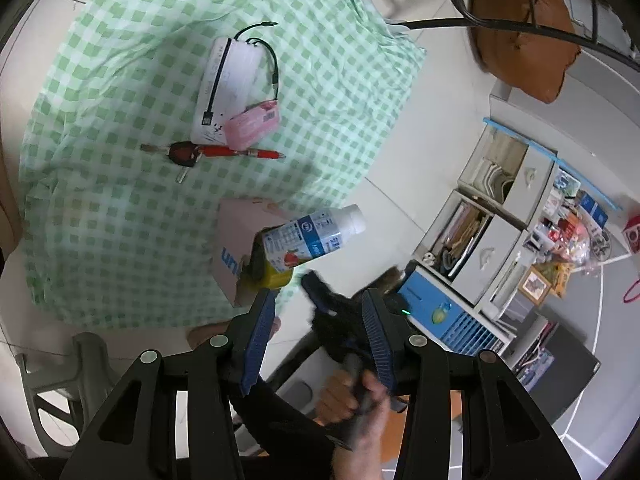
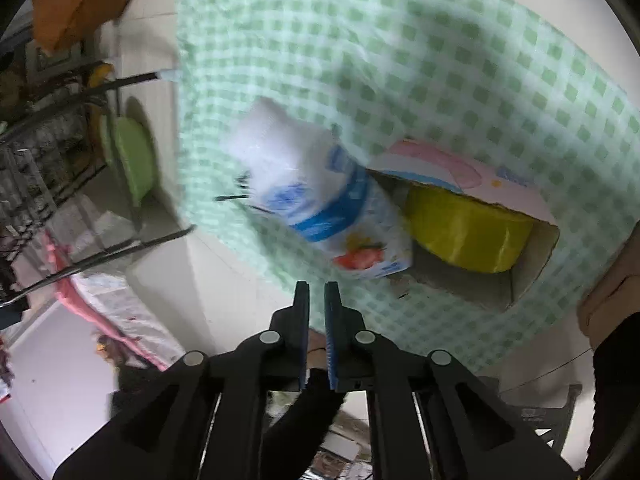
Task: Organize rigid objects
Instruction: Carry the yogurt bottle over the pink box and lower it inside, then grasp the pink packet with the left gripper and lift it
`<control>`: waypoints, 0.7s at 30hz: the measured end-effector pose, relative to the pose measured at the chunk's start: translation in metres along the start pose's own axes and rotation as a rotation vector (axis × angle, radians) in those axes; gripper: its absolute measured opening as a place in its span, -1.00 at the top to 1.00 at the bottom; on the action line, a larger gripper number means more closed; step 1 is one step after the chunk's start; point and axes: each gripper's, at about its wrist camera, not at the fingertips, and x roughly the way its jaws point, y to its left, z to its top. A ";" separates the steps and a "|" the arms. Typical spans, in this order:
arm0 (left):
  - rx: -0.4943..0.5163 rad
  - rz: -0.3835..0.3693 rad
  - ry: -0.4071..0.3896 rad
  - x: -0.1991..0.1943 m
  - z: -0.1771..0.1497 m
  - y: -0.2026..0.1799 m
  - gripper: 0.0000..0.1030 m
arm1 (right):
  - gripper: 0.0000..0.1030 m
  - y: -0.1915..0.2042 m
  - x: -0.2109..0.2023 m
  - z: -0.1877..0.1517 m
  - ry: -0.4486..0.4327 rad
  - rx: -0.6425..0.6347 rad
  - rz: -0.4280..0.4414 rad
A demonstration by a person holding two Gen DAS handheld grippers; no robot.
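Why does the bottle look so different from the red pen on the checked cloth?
The bottle is fat, with a white cap and a blue and white label; the red pen is thin and all red. The bottle leans out of the pink box, cap end sticking out past the box; the pen lies flat on the green checked cloth, beside a key. No tool holds either.

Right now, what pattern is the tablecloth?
Green-and-white checked tablecloth, clearest in the left wrist view.

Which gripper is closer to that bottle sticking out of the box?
Right. The right gripper sits just short of the bottle; the left gripper hangs farther back, off the table's edge.
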 end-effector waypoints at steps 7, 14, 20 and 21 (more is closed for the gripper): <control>-0.052 0.014 -0.062 -0.006 0.016 0.009 0.13 | 0.72 -0.053 0.050 -0.008 0.084 0.146 -0.170; -0.063 0.151 -0.194 0.007 0.038 0.015 0.13 | 0.27 -0.016 0.040 -0.033 0.129 0.138 -0.015; 0.284 0.331 -0.190 0.083 0.068 -0.023 0.13 | -0.02 0.025 -0.008 -0.043 0.099 0.147 0.227; 0.360 0.362 -0.177 0.099 0.073 -0.031 0.13 | -0.02 0.029 -0.021 -0.045 0.093 0.166 0.279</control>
